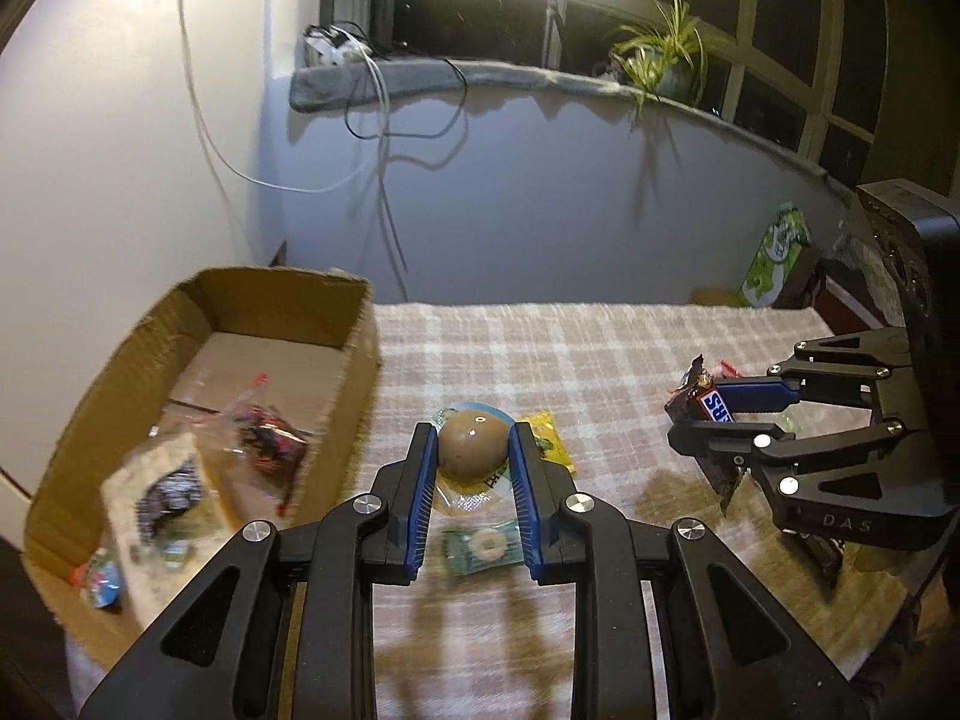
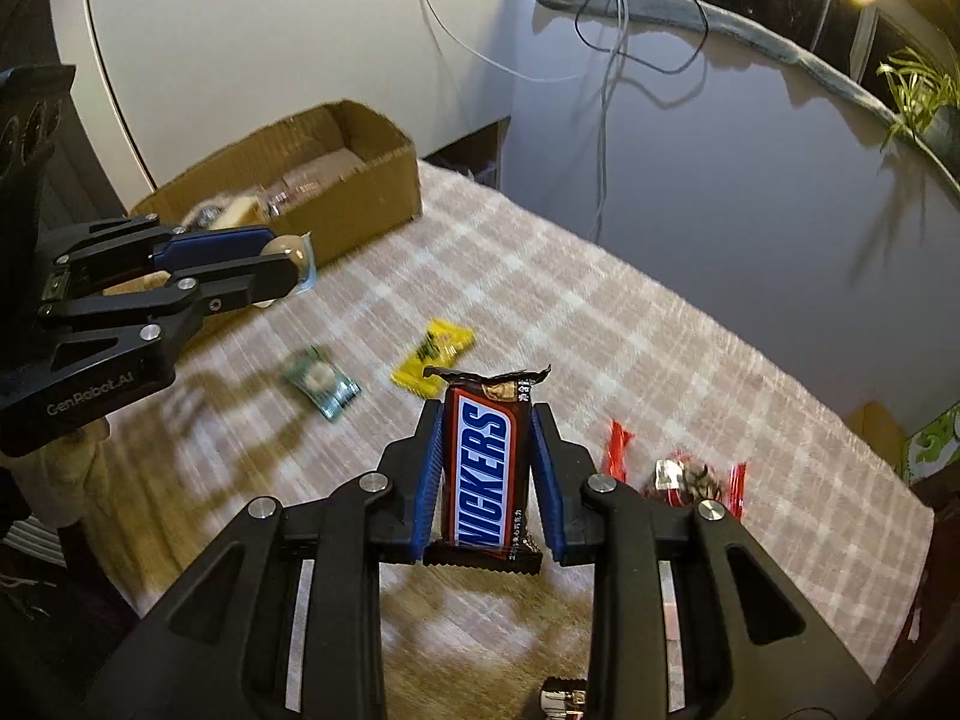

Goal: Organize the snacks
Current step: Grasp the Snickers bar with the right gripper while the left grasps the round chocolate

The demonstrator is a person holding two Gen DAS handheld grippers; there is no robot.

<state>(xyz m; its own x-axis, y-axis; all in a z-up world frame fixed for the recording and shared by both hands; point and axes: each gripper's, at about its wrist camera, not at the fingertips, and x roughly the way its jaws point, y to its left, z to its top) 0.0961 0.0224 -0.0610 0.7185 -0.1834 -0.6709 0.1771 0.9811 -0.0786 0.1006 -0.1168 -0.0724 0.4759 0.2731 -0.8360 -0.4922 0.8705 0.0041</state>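
My left gripper (image 1: pixel 471 441) is shut on a packaged brown egg (image 1: pixel 471 441) and holds it above the checked tablecloth, just right of the cardboard box (image 1: pixel 354 360). It also shows in the right wrist view (image 2: pixel 288 267) next to the box (image 2: pixel 360 192). My right gripper (image 2: pixel 487 414) is shut on a Snickers bar (image 2: pixel 486 474), held upright above the cloth; it shows in the left wrist view (image 1: pixel 699 420) at the right. A yellow candy (image 2: pixel 435 354) and a green packet (image 2: pixel 321 384) lie on the cloth between the grippers. Several wrapped snacks (image 1: pixel 264 438) lie in the box.
Red-wrapped candies (image 2: pixel 684 477) lie on the cloth to the right of my right gripper. A green bag (image 1: pixel 777 255) stands past the table's far right corner. The wall with hanging cables (image 1: pixel 384 138) runs behind the table.
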